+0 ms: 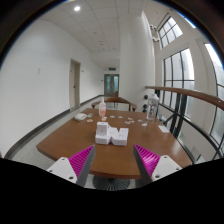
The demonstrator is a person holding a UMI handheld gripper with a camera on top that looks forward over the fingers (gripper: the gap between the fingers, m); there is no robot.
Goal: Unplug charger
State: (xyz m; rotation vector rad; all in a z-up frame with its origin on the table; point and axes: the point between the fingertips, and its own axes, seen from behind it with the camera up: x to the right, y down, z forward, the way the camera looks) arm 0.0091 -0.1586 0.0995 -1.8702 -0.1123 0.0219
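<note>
A cluster of white blocks that look like chargers and a power strip [111,133] sits on the near part of a brown wooden table [70,140], beyond my fingers. My gripper [113,160] is open and empty, held in front of the table's near edge. Its two magenta pads [82,159] stand wide apart. Nothing is between them but the table's edge and its base below.
A clear bottle [102,108] and small items stand further back on the table. A chair [118,101] is at the far side. A railing [190,98] and tall windows run along the right. A corridor with doors lies beyond.
</note>
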